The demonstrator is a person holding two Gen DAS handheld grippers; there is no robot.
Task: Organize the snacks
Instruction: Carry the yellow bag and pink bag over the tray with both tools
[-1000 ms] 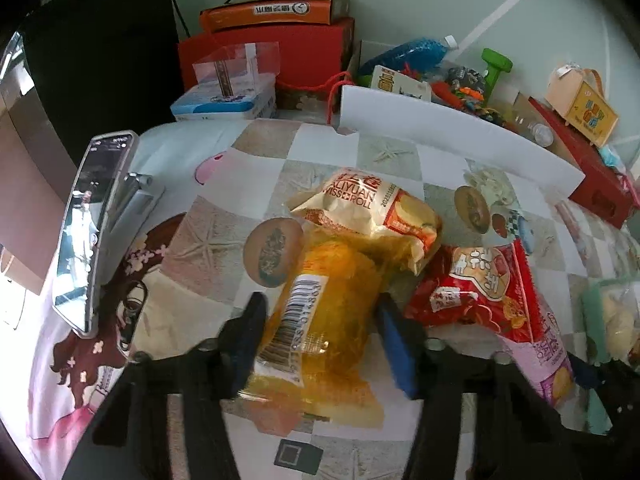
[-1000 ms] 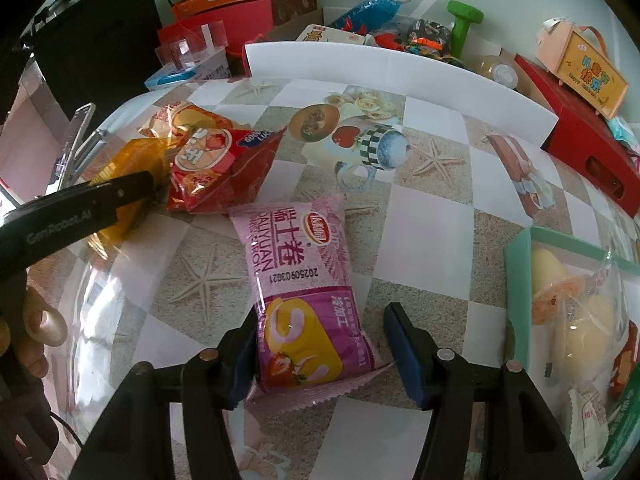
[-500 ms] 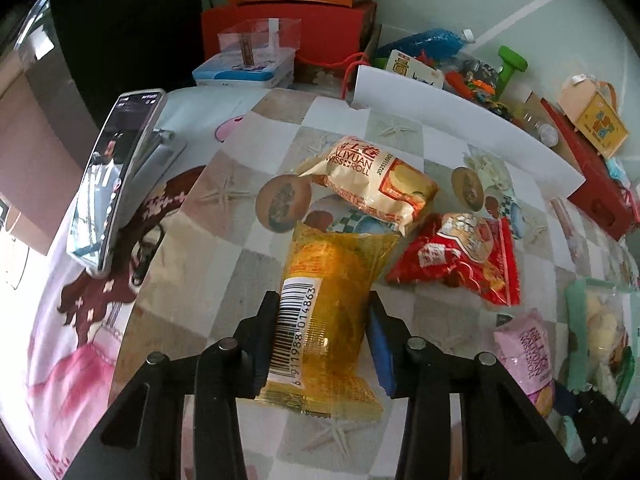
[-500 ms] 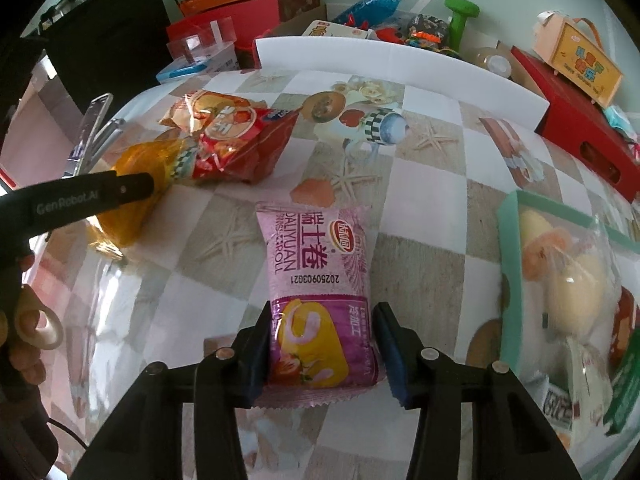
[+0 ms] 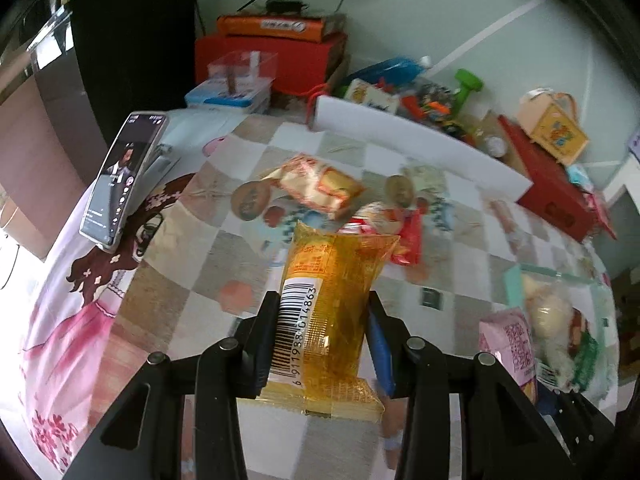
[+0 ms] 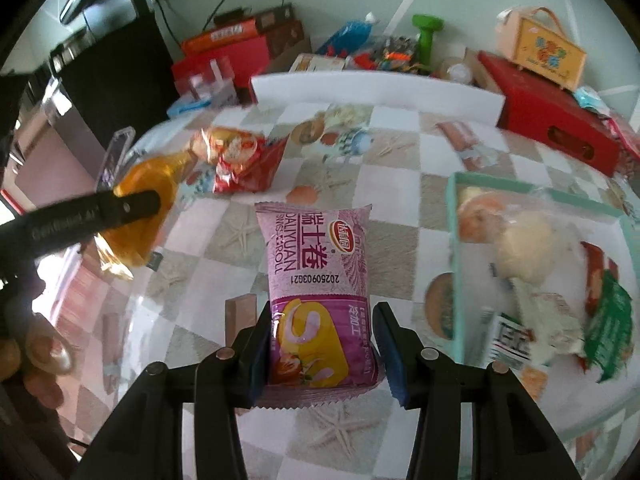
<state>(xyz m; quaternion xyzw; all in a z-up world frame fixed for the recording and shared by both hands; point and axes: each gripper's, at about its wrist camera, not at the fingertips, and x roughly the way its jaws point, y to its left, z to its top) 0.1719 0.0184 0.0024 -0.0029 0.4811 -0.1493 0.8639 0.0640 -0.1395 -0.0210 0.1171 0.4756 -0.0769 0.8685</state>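
Observation:
My left gripper (image 5: 322,320) is shut on an orange-yellow snack packet (image 5: 332,300) with a barcode and holds it above the table. It also shows in the right wrist view (image 6: 140,216) at the left. My right gripper (image 6: 320,336) is shut on a pink Swiss roll packet (image 6: 318,276) and holds it above the table; this packet also shows in the left wrist view (image 5: 512,344). A red packet (image 6: 244,164) and a cream-and-orange packet (image 5: 320,184) lie on the checked tablecloth. A teal tray (image 6: 454,248) at the right holds several wrapped snacks.
A phone on a stand (image 5: 120,184) leans at the table's left edge. A white foam board (image 6: 372,88) lies across the back. Red boxes (image 6: 556,120), a green dumbbell (image 6: 426,36), a small yellow case (image 6: 540,48) and clutter line the wall behind.
Both grippers closed on their packets and lifted them off the table. The left one rose and pulled back with the orange packet; the right one rose with the pink packet nearer the teal tray.

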